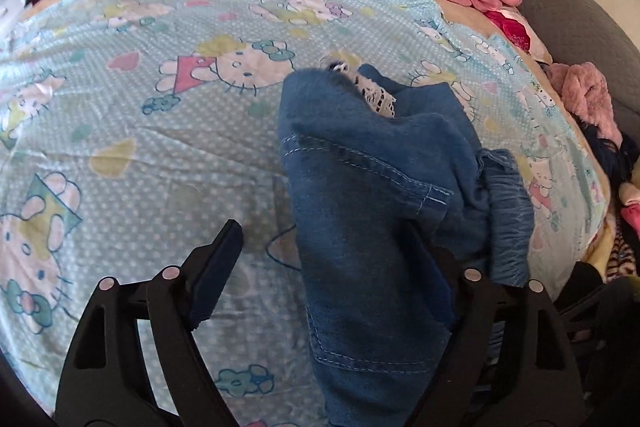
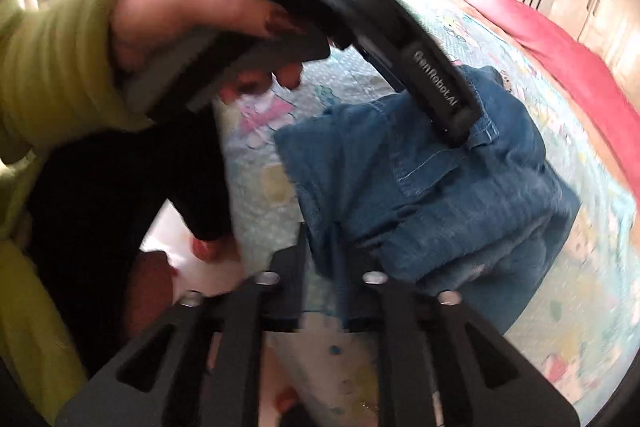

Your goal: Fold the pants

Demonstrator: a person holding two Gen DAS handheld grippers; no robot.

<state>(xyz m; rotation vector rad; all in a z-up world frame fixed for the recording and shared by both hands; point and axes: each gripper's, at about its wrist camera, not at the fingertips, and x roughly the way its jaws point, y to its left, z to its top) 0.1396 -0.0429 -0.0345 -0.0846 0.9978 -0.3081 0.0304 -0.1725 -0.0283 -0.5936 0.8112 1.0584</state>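
Pants (image 1: 360,195) bunched near bed edge (image 1: 576,131)

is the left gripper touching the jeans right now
Touching. In the left wrist view the jeans drape over the left gripper's right finger, hiding its tip; the other finger stands clear, jaws wide.

Both wrist cams close, down onto pants (image 1: 360,187)

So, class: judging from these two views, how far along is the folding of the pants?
Done: nothing folded; the blue denim pants lie bunched on the cartoon-print sheet. In hand: the right gripper has denim between narrowed jaws, and the left gripper stands open around it. Left: spreading flat and every fold.
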